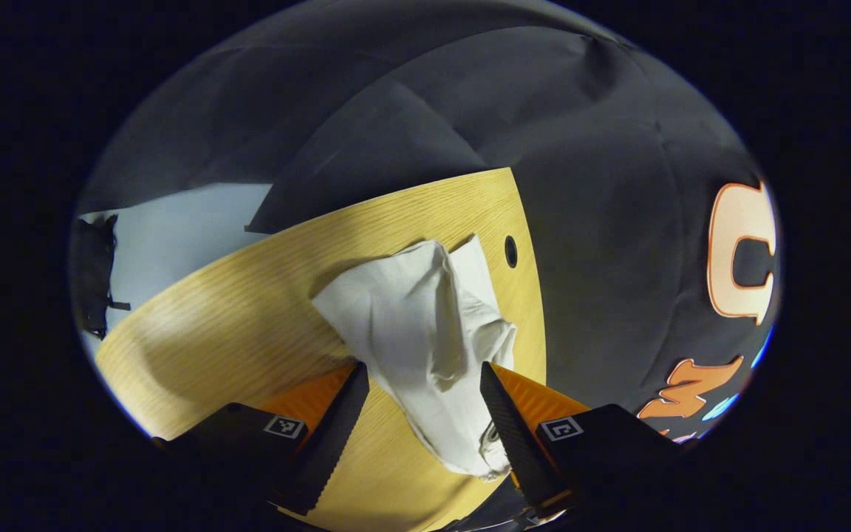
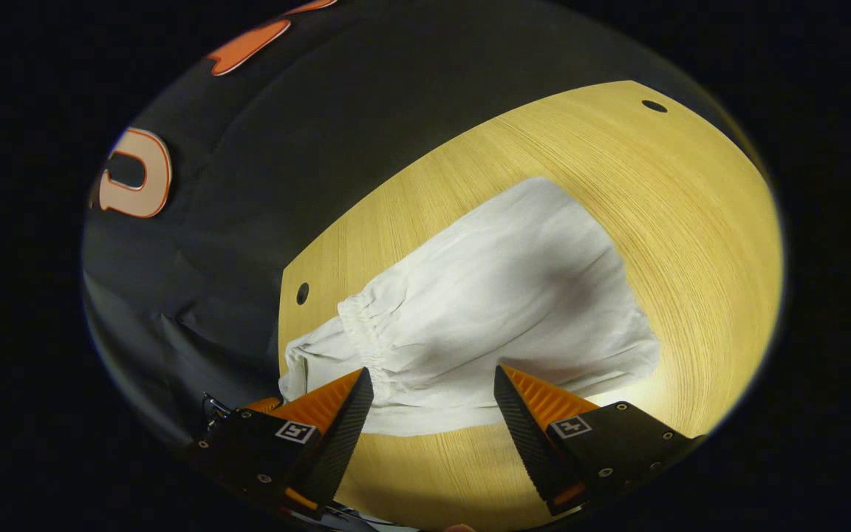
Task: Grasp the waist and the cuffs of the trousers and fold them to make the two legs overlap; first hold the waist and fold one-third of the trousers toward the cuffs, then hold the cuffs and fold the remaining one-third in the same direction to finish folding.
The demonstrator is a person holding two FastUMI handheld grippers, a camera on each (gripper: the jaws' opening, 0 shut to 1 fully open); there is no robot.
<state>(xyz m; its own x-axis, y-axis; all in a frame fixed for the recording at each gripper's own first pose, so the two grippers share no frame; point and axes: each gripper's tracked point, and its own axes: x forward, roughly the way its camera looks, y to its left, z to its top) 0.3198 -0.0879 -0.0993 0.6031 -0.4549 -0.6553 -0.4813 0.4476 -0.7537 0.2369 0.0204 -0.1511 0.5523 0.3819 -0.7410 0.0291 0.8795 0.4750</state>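
Trousers: white trousers (image 2: pixel 499 295) lie on a pale wooden table (image 2: pixel 691 244), bunched rather than spread flat. In the right gripper view they form a broad, wrinkled band running from lower left to upper right.
Long axis: in that view the length slants across the tabletop, the gathered elastic waist (image 2: pixel 355 325) at the lower-left end, near the table's edge and a small round hole (image 2: pixel 302 293) in the wood. The far end is a straighter hem toward the upper right.
Left gripper view: the same cloth (image 1: pixel 418 332) appears as a narrow heap, running from between the fingers up and away toward a second hole (image 1: pixel 510 251) near the table's far edge.
Left gripper: the left gripper (image 1: pixel 424 384) has its jaws spread wide, one finger on each side of the heap. The right-hand finger touches or overlaps the fabric; whether the other touches it cannot be told. Nothing is clamped.
Right gripper: the right gripper (image 2: pixel 433 388) also stands open, its fingers just at the near edge of the cloth, gripping nothing.
Edges: the waist end lies close to the table's edge beside the black booth wall (image 2: pixel 233 222).
Open room: bare wood stretches beyond the hem in the right gripper view and to the left of the heap in the left gripper view.
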